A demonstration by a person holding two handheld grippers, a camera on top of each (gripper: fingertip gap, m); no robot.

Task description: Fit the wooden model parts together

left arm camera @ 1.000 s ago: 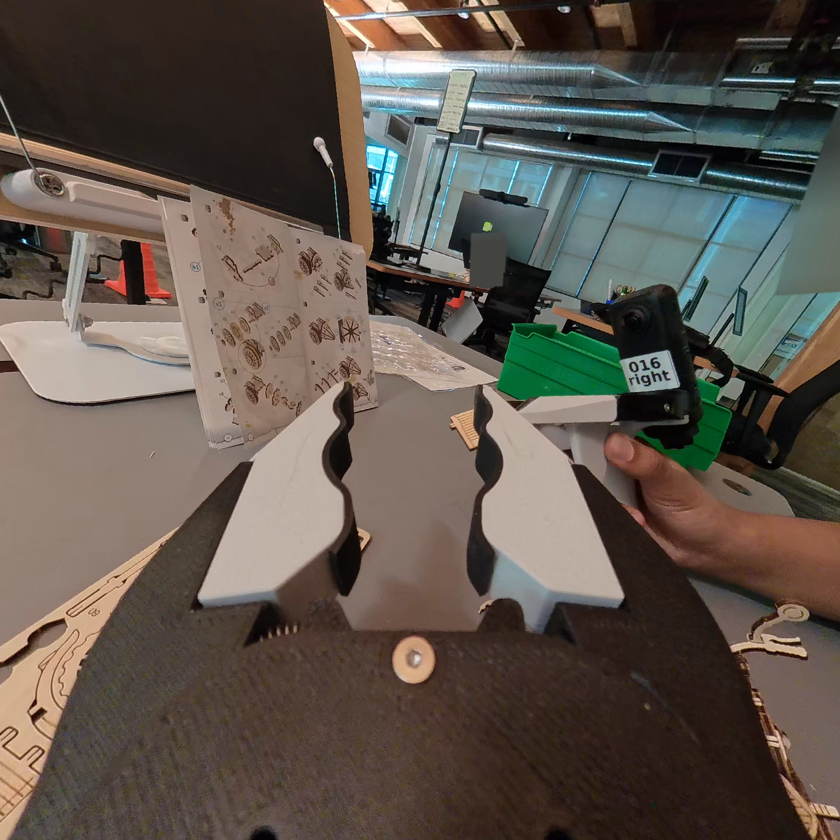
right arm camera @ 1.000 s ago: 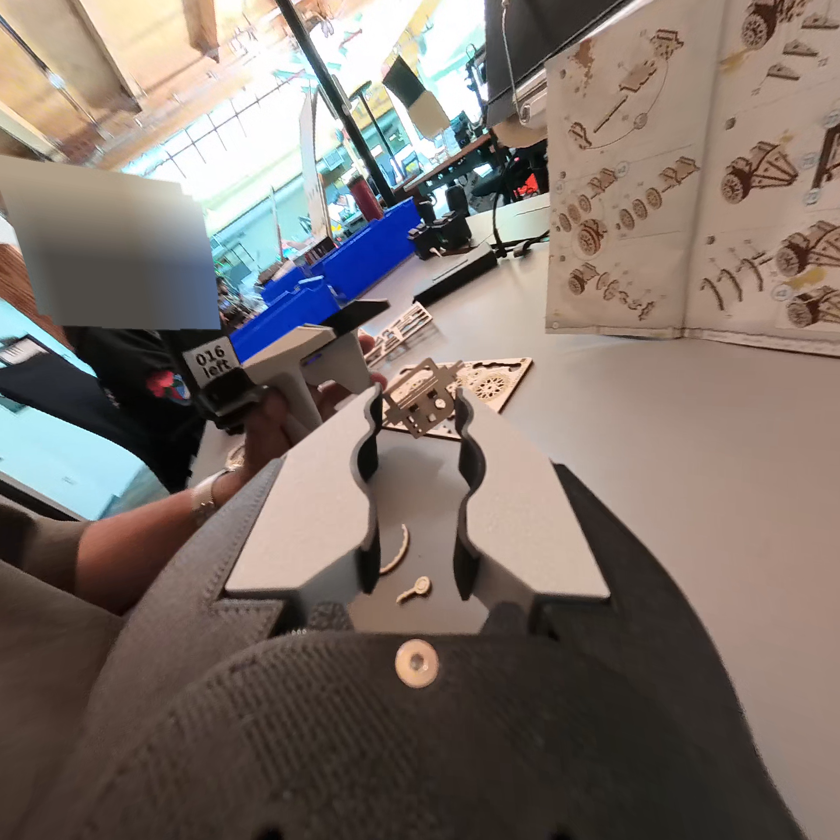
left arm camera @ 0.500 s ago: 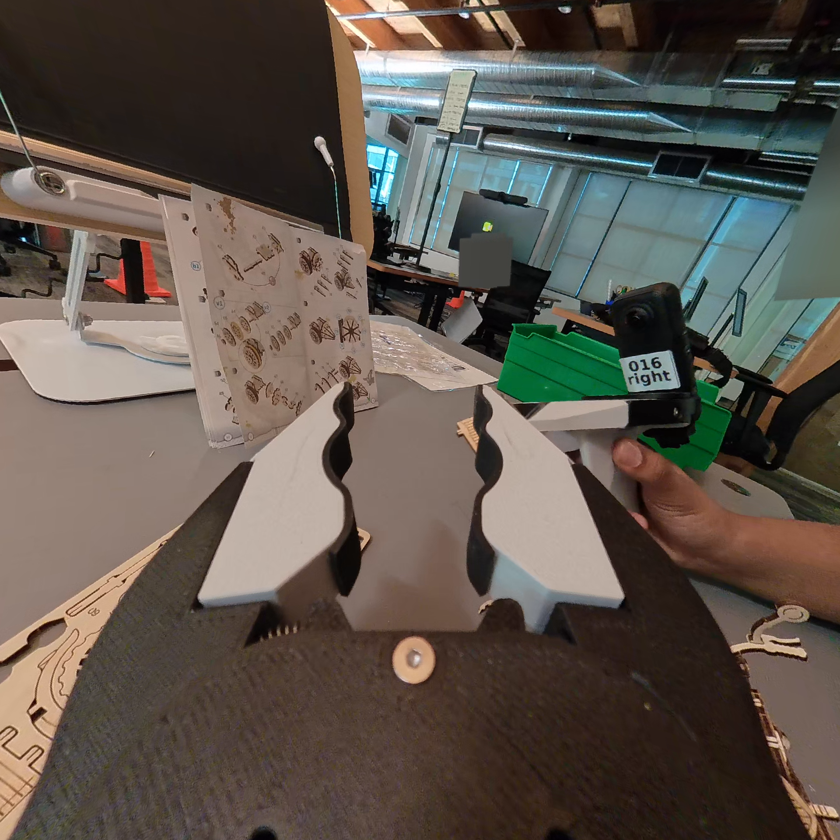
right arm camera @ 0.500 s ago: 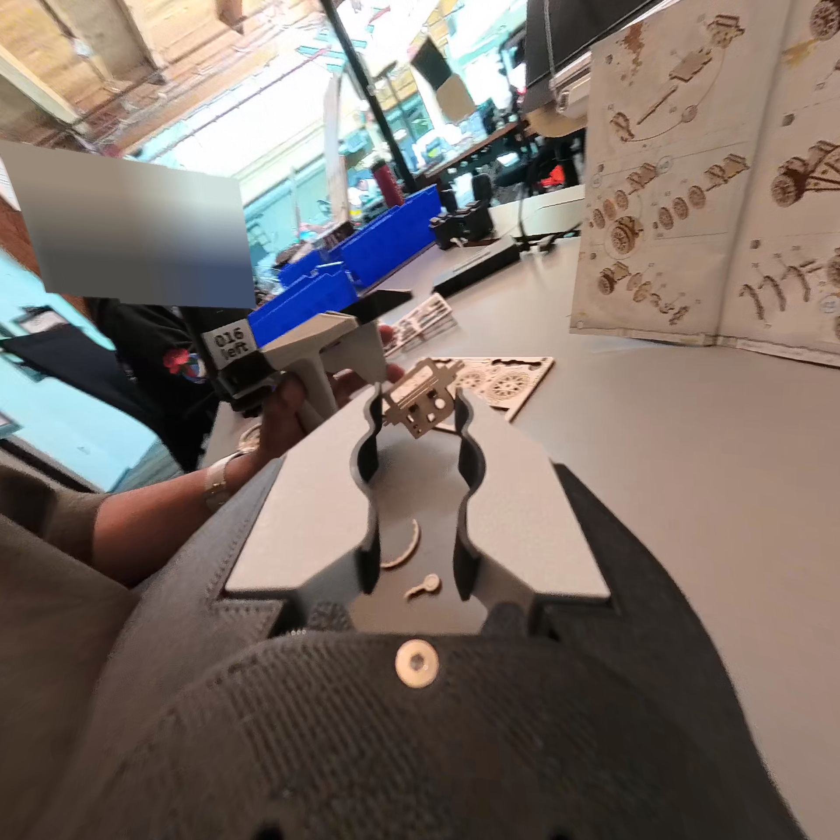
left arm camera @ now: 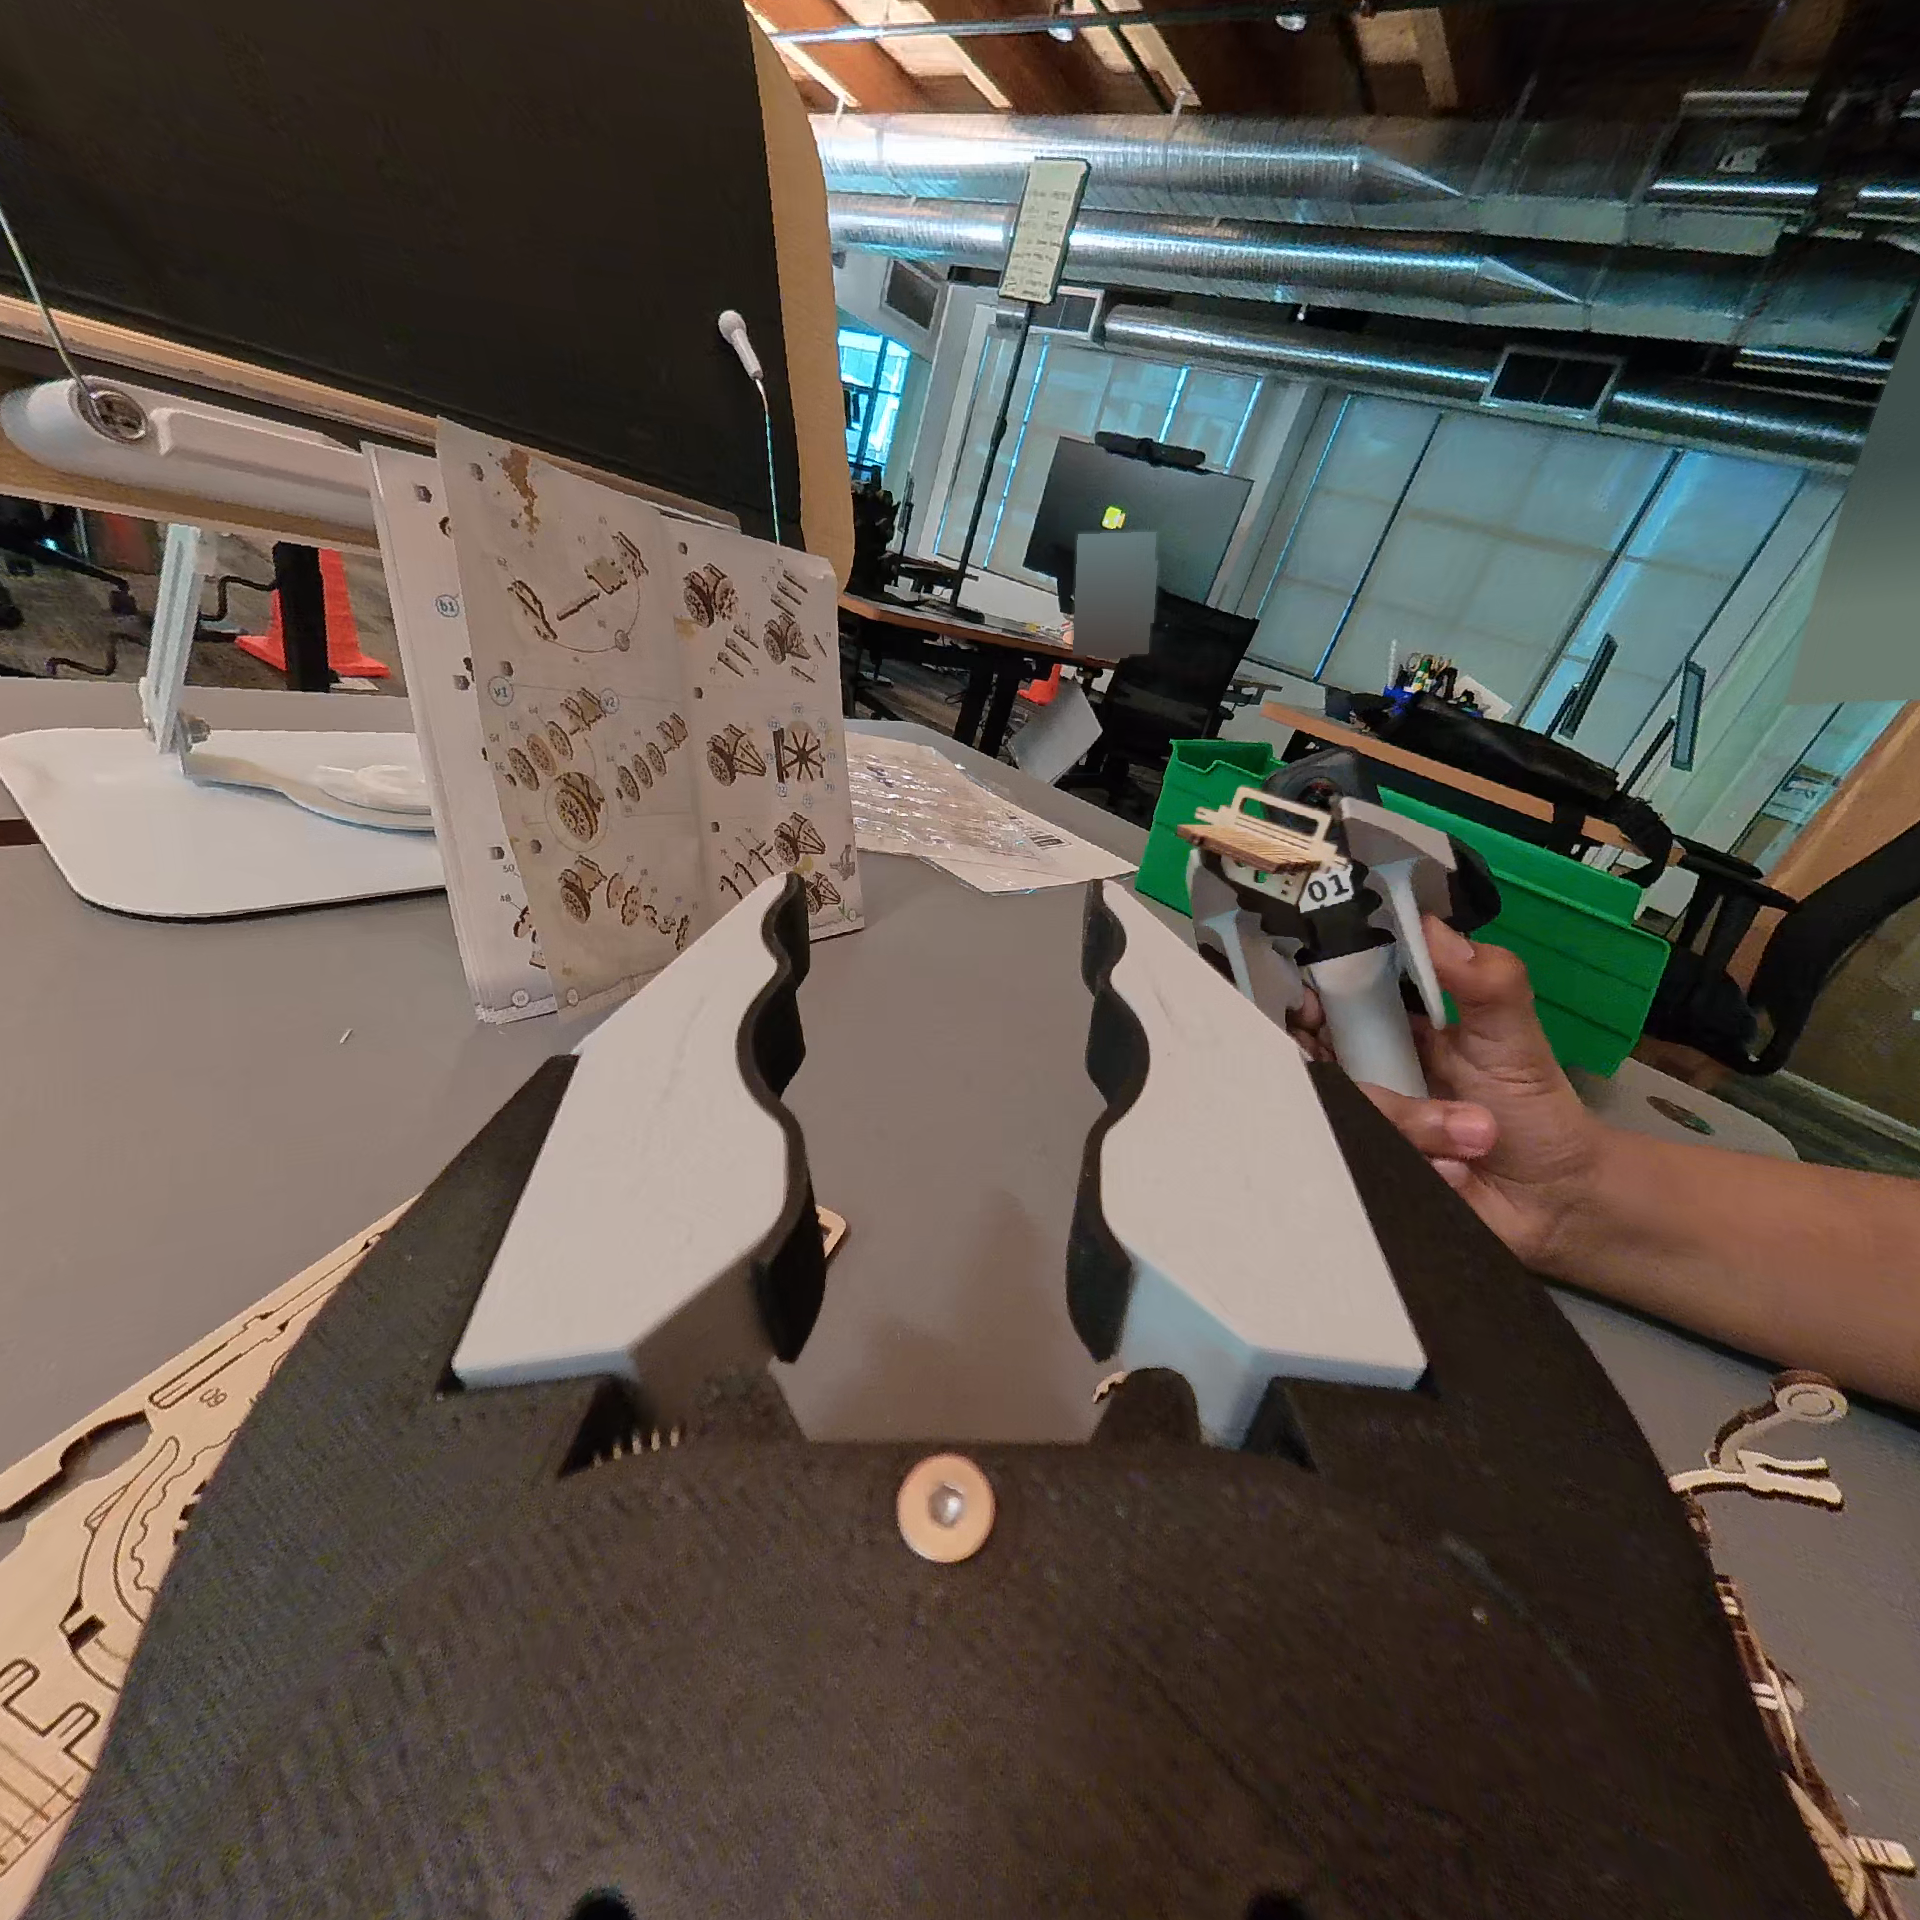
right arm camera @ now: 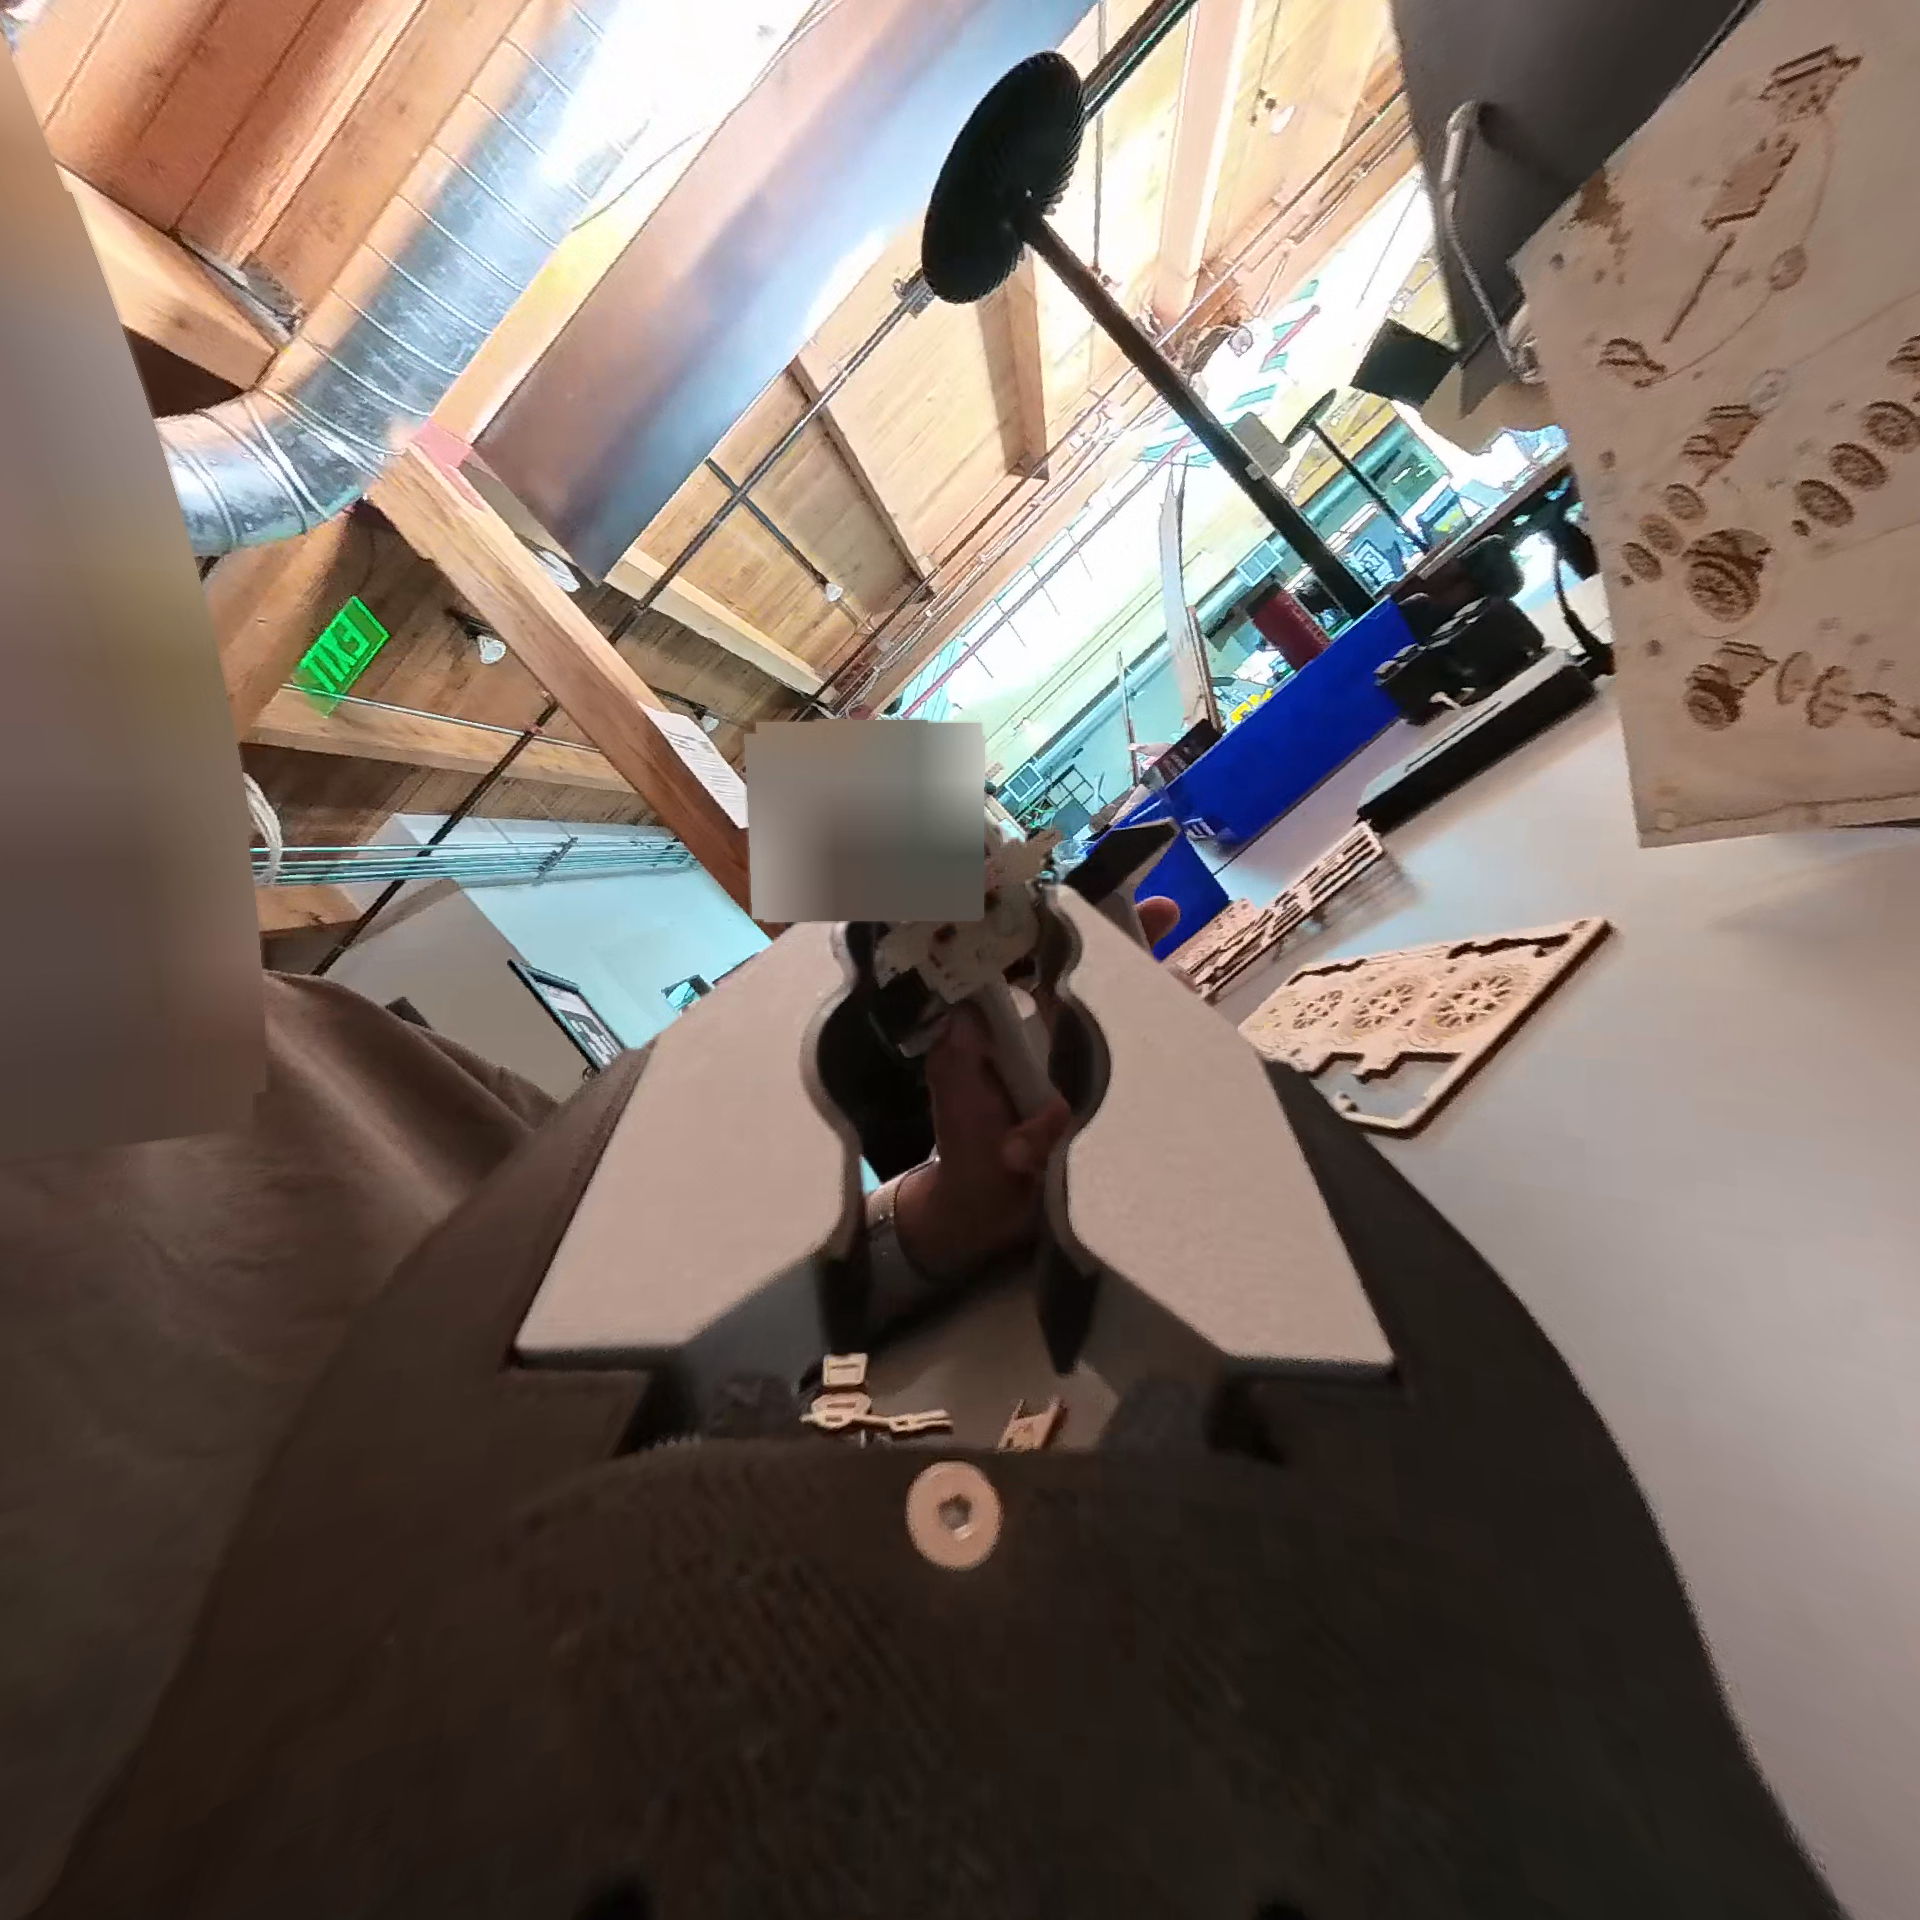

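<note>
My right gripper (right arm camera: 951, 925) is shut on a small pale wooden model part (right arm camera: 961, 935), gripped between its fingertips. It is tilted upward above the grey table (right arm camera: 1662, 1143). In the left wrist view the right gripper (left arm camera: 1320, 883) is at the right, front toward me, with the wooden part (left arm camera: 1257, 831) at its tip. My left gripper (left arm camera: 940, 914) is open and empty, low over the table (left arm camera: 208, 1091). Its handle and the hand on it (right arm camera: 987, 1091) show between the right gripper's fingers.
An instruction booklet (left arm camera: 644, 727) stands behind the left gripper. Cut wooden sheets (right arm camera: 1423, 1008) and small loose pieces (right arm camera: 873, 1418) lie on the table. Another sheet (left arm camera: 62, 1558) lies at lower left. A green bin (left arm camera: 1538, 935), a white lamp base (left arm camera: 208, 831) and blue bins (right arm camera: 1278, 717) ring the space.
The right gripper has swung up and turned to face the left gripper, carrying the wooden part with it. The left gripper has stayed put and open.
</note>
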